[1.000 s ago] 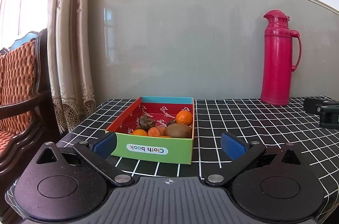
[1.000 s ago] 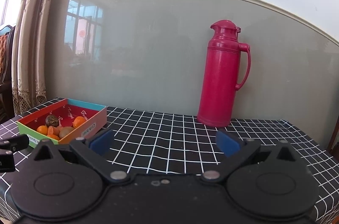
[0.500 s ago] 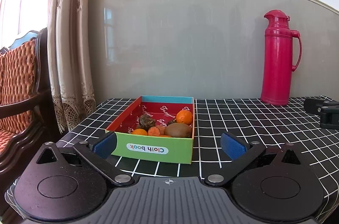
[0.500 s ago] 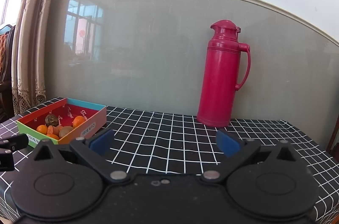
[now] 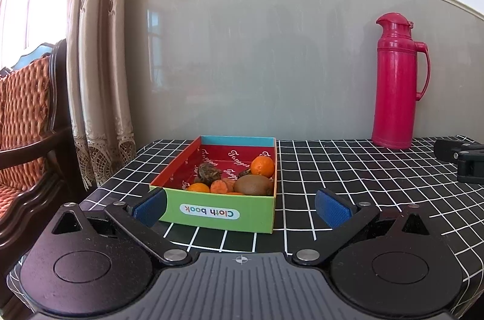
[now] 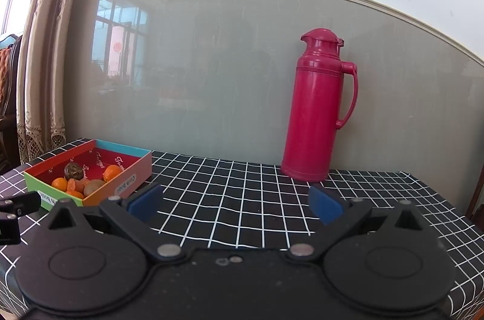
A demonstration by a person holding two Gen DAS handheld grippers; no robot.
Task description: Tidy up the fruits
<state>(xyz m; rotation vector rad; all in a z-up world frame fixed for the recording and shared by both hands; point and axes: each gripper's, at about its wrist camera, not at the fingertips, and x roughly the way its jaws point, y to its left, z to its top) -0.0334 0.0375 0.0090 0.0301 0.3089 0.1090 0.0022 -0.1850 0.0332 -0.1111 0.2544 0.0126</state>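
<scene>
A colourful open box labelled "Cloth book" sits on the checked table. It holds a kiwi, an orange, a dark wrinkled fruit and several small orange fruits. My left gripper is open and empty, just in front of the box. My right gripper is open and empty over the table's middle. The box also shows in the right wrist view, at the left.
A tall red thermos stands at the back by the wall, also in the right wrist view. The black-and-white checked tablecloth covers the table. A curtain and a wooden chair are at the left.
</scene>
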